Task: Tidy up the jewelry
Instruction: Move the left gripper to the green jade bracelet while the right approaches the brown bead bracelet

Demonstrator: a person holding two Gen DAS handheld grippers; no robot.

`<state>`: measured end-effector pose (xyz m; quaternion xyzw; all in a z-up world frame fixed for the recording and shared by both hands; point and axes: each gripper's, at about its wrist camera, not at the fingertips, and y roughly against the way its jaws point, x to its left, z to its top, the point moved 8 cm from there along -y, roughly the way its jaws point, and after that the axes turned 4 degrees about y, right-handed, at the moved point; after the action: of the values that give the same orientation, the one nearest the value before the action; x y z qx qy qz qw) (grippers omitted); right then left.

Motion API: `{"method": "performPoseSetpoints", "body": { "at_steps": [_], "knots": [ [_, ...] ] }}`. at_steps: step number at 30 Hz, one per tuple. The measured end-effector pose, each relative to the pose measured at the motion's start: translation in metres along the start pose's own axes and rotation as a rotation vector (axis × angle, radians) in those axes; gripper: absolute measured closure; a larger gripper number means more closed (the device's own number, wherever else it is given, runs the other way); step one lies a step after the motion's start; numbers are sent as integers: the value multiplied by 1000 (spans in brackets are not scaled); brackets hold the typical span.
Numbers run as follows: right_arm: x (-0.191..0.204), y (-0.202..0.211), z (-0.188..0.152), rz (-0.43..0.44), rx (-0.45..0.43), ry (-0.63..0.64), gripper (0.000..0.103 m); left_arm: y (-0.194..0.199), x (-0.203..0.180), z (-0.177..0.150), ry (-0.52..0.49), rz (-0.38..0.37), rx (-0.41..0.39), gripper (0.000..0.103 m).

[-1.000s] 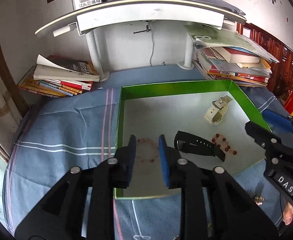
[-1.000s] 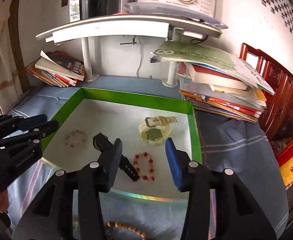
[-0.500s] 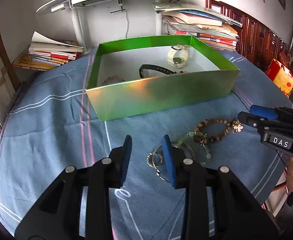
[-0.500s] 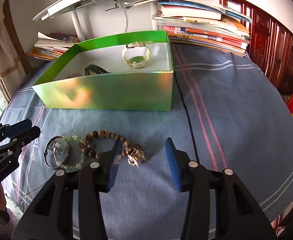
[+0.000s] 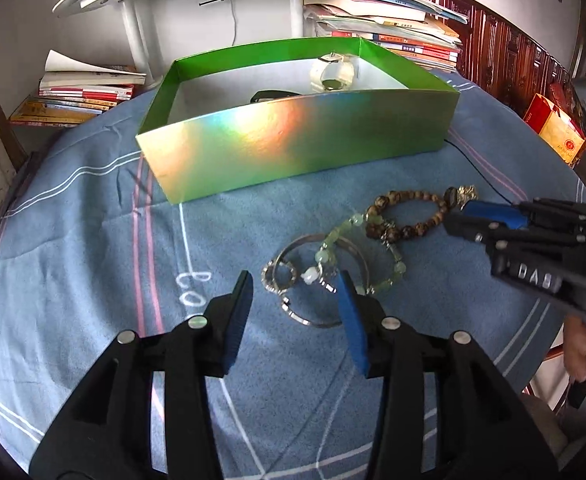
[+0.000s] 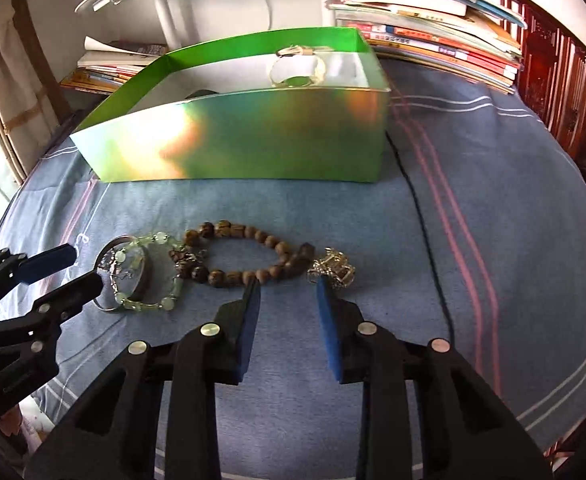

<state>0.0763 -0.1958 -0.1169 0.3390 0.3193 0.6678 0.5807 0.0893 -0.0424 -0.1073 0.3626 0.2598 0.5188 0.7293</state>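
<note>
Two grippers, both with fingers spread and holding nothing: your left gripper (image 5: 295, 296) hovers over the silver bangle (image 5: 317, 280), your right gripper (image 6: 289, 292) just short of the wooden bead bracelet (image 6: 249, 256). The pieces lie tangled on the blue tabletop (image 6: 473, 240) before the green box (image 6: 233, 140). Beads look light, floppy and slippery; pinch across the strand, not the metal charm (image 6: 333, 270). The jade bracelet (image 5: 353, 248) overlaps the bangle, so it may drag along.

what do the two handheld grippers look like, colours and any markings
Both are matte black plastic with angular, cut-out arms, silver round bolts at the joints and blue pads lining the fingers. That goes for the left gripper and the right gripper alike. The right gripper's side bears white "DAS" lettering. No cables or sleeves show.
</note>
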Motion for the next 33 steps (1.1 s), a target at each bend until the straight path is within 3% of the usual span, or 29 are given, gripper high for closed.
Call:
{"method": "performPoseSetpoints", "body": {
  "at_steps": [11, 17, 25, 29, 31, 33],
  "knots": [
    [-21, 9, -3, -38, -16, -34, 72, -12, 29, -14, 53, 40, 52, 57],
    [-26, 8, -3, -53, -11, -39, 72, -11, 55, -15, 102, 107, 55, 54],
    [-25, 0, 0, -67, -6, -33, 72, -9, 39, -17, 62, 70, 55, 56],
    [-28, -4, 4, -122, -24, -24, 72, -8, 38, -18, 65, 60, 55, 57],
    [-28, -5, 5, -139, -31, -18, 72, -8, 37, -19, 76, 40, 52, 62],
    [-26, -4, 4, -139, -34, -17, 77, -8, 37, -18, 91, 30, 41, 84]
  ]
}}
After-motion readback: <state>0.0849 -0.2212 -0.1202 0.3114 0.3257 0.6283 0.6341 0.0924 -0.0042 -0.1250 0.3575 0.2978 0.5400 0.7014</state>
